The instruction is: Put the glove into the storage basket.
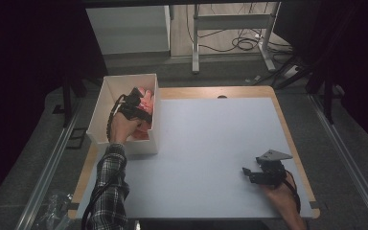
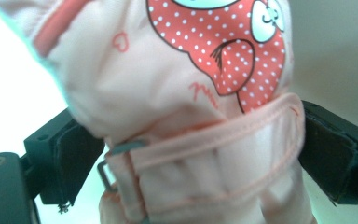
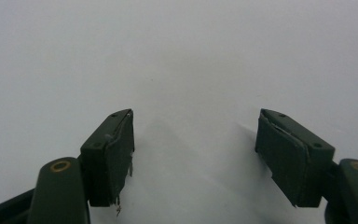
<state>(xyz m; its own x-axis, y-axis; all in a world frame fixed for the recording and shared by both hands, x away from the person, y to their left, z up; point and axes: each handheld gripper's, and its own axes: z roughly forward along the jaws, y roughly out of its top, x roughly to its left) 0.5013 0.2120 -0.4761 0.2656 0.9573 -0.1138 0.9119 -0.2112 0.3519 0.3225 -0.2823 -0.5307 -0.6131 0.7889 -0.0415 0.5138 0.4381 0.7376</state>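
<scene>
Left gripper view looks along the left gripper (image 2: 191, 154), whose jaws stand apart around a pale pink fabric mitten with a red dotted print and strap (image 2: 177, 93), the pads barely off its sides, inside the white rectangular box (image 1: 106, 93). Right gripper (image 3: 193, 154) gapes empty just above the grey table top (image 3: 177, 56).

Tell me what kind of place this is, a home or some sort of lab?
Most likely a lab or recording workspace, not a home. A bare work table stands on grey carpet, hung around with dark curtains, with loose cables trailing under a metal frame stand behind it.
</scene>
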